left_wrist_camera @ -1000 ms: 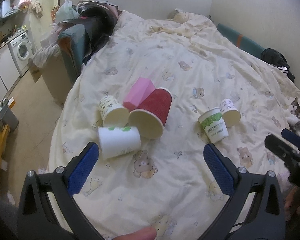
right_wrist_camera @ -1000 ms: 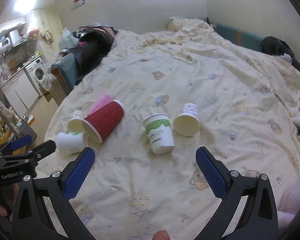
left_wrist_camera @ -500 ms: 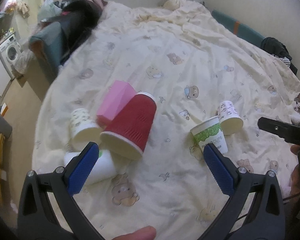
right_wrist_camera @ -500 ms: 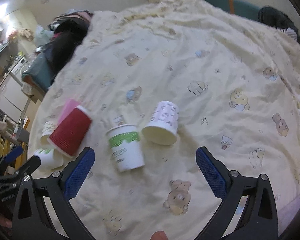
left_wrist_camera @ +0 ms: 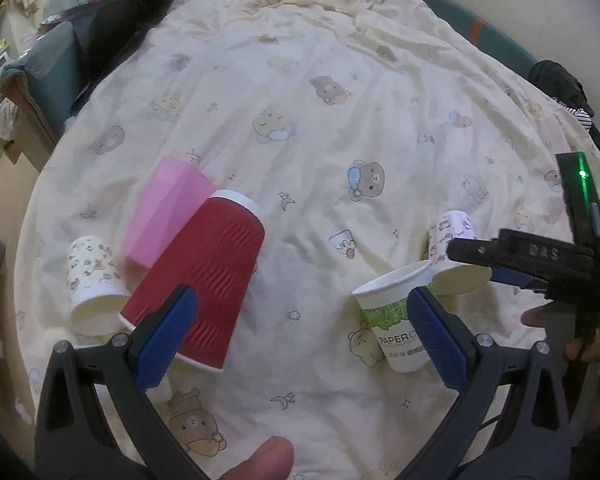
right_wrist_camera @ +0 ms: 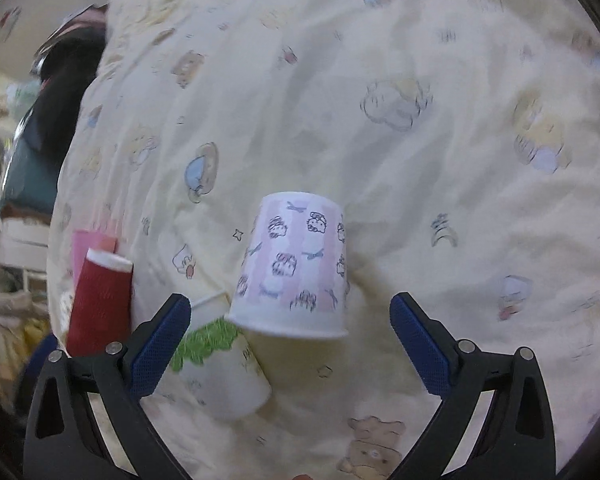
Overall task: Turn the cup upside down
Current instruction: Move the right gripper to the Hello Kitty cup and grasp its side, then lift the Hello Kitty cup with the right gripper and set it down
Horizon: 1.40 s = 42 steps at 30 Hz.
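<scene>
Paper cups: five were counted in the left wrist view, all lying on their sides on the bedspread (left_wrist_camera: 340, 80), so none was yet flipped.
Far-left cup: a small cartoon-printed cup (left_wrist_camera: 90, 276) was seen with its mouth toward the camera.
Pink cup: a pink cup (left_wrist_camera: 166, 210) was partly hidden behind the red one.
Red cup: a ribbed red cup (left_wrist_camera: 212, 276) was seen touching the pink cup, its mouth toward the camera.
Left gripper: the left gripper (left_wrist_camera: 300, 336) was held low over the bedding with its blue fingers (left_wrist_camera: 166, 334) spread wide and nothing between them.
Green-print cup: a white cup with green print (left_wrist_camera: 396, 320) was seen touching its right-hand neighbour.
Lilac cup: the lilac-striped cup (right_wrist_camera: 296, 268), judged the likely target, was framed centrally ahead of the right gripper (right_wrist_camera: 290, 342), mouth toward the camera.
Right gripper: its fingers (right_wrist_camera: 418, 346) were spread wide and empty, apparently lined up so the cup could be taken by its sides.
Grippers counted: two.
</scene>
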Tool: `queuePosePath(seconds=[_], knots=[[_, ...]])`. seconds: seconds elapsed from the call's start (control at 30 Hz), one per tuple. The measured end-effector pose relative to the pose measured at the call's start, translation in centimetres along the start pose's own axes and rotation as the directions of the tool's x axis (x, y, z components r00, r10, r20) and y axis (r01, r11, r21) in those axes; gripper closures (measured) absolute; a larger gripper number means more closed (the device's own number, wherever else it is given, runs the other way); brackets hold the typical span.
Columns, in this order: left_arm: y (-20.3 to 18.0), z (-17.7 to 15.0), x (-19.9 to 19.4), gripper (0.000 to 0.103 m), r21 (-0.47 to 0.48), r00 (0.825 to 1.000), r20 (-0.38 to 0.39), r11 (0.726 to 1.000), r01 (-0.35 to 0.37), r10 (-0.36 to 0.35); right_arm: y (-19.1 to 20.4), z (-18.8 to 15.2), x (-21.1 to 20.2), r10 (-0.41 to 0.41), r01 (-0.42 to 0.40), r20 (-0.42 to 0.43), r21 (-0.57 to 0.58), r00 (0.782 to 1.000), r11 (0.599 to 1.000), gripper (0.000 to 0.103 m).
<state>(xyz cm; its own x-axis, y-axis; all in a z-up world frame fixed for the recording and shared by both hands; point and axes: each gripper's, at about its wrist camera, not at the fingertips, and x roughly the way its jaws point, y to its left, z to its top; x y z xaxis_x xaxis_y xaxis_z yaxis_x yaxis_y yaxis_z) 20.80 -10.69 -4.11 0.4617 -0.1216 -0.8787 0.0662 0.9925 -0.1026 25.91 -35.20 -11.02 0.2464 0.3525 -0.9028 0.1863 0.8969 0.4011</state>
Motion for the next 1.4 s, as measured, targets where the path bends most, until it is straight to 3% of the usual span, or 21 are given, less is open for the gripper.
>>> queuePosePath(seconds=[0.13, 0.3, 0.57, 0.9, 1.17, 1.4], knots=[[-0.4, -0.1, 0.3, 0.000, 0.006, 1.000, -0.015, 1.000, 0.001, -0.001, -0.2, 0.4, 1.2, 0.027, -0.026, -0.023, 0.033, 0.999, 0.999, 0.009], [-0.4, -0.4, -0.2, 0.000, 0.007, 1.000, -0.018, 1.000, -0.004, 0.004, -0.7, 0.3, 1.7, 0.040, -0.038, -0.035, 0.038, 0.999, 0.999, 0.037], [0.7, -1.5, -3.2, 0.000, -0.006, 1.000, 0.006, 1.000, -0.012, 0.012, -0.2, -1.3, -2.5, 0.078, -0.078, 0.038, -0.002, 0.996, 0.997, 0.039], [5.9, -6.2, -9.6, 0.000, -0.047, 0.999, 0.025, 0.998, -0.039, 0.040, 4.5, -10.7, -7.2, 0.197, -0.195, 0.002, -0.099, 0.980, 0.976, 0.039], [10.5, -11.8, -12.0, 0.000, -0.125, 0.996, -0.004, 0.989, -0.084, 0.084, 8.8, -18.2, -4.5, 0.210, -0.228, -0.112, -0.191, 0.971, 0.955, 0.039], [12.7, -15.5, -10.9, 0.000, -0.223, 0.996, -0.067, 0.973, -0.065, 0.051, 9.7, -20.9, 0.9, 0.159, -0.206, -0.223, -0.208, 0.962, 0.956, 0.039]])
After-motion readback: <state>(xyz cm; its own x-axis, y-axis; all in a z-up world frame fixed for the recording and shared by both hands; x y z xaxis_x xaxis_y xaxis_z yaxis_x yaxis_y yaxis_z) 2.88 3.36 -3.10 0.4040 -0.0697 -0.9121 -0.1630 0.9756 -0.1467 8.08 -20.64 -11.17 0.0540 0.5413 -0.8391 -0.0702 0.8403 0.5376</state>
